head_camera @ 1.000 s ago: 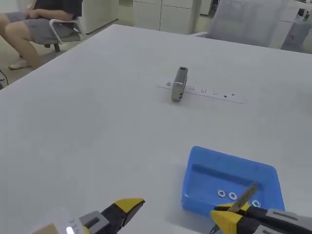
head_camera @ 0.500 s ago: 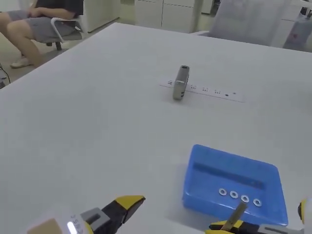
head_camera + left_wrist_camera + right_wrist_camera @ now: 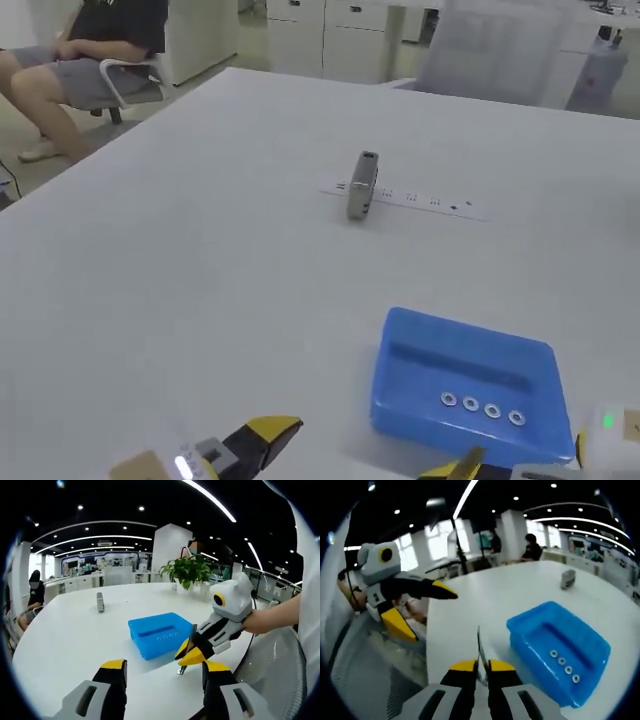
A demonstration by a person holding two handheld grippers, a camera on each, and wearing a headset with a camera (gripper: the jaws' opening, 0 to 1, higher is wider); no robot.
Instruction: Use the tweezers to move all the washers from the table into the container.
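My container is bright blue all over, and the four washers are shiny silver with dark centres. The table is a plain pale grey-white with no pattern. My left gripper and my right gripper both have yellow tips on black jaws and grey bodies. The tweezers are dull metal grey. The small block is silver-grey, and the strip is white with dark specks.
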